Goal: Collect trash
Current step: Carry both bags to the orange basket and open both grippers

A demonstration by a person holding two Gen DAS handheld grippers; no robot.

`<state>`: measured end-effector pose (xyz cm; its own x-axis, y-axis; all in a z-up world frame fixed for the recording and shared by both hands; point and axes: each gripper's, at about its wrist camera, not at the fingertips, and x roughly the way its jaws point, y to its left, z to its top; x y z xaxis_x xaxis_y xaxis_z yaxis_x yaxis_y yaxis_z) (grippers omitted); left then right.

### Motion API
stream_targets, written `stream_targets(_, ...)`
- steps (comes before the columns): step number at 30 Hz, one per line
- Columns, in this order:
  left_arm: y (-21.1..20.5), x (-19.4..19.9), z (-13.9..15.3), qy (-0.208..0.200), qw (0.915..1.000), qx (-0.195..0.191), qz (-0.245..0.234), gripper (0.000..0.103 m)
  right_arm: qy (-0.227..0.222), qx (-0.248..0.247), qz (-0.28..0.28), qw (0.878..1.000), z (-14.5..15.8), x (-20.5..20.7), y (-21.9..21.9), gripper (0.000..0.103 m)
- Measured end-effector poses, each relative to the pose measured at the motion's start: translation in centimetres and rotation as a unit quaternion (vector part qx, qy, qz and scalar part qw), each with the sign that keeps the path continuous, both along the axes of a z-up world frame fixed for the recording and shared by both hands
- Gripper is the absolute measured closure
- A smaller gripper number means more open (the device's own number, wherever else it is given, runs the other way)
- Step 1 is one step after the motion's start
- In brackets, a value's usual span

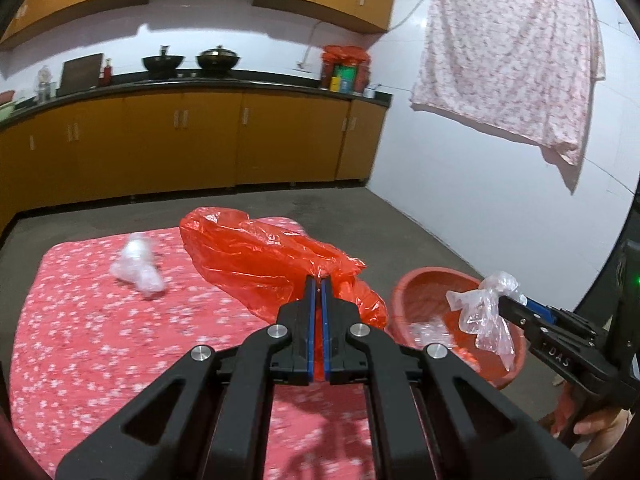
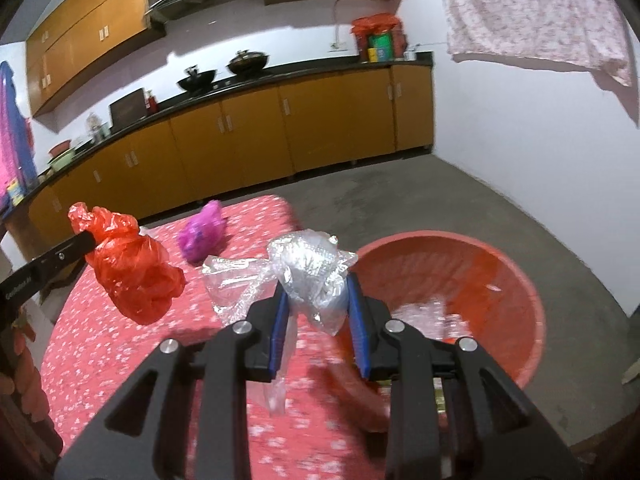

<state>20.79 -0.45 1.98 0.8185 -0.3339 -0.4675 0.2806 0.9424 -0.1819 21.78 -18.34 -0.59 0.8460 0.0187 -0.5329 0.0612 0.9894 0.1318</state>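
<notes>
My left gripper (image 1: 318, 278) is shut on a crumpled red plastic bag (image 1: 256, 258) and holds it above the red flowered tablecloth (image 1: 100, 340); the same bag shows in the right wrist view (image 2: 132, 268). My right gripper (image 2: 316, 280) is shut on a clear plastic bag (image 2: 312, 272), at the table's right edge next to the red basin (image 2: 524, 280). In the left wrist view the right gripper (image 1: 502, 304) holds that clear bag (image 1: 484, 312) over the basin (image 1: 420, 292). Clear plastic lies in the basin.
A clear crumpled bag (image 1: 138, 266) lies on the cloth at the far left. A purple bag (image 2: 202, 236) lies at the table's far edge. Orange cabinets (image 1: 200, 140) line the back wall. Bare concrete floor (image 2: 400, 192) surrounds the table.
</notes>
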Motion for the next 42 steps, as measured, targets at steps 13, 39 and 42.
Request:
stream_targets(13, -9.1, 1.3, -0.6, 0.013, 0.9964, -0.012, -0.082, 0.101, -0.007, -0.010, -0.084, 0.996, 0.0, -1.7, -7.3, 0.075)
stream_targets(39, -17.6, 3.7, -4.0, 0.061, 0.9875, 0.005, -0.145, 0.101, 0.004, 0.023, -0.145, 0.989, -2.7, -0.5, -12.2, 0.075)
stream_targets(42, -17.9, 3.8, -4.2, 0.065, 0.9870, 0.004, -0.147, 0.101, 0.003, 0.024, -0.144, 0.989, -2.7, -0.3, -12.3, 0.075)
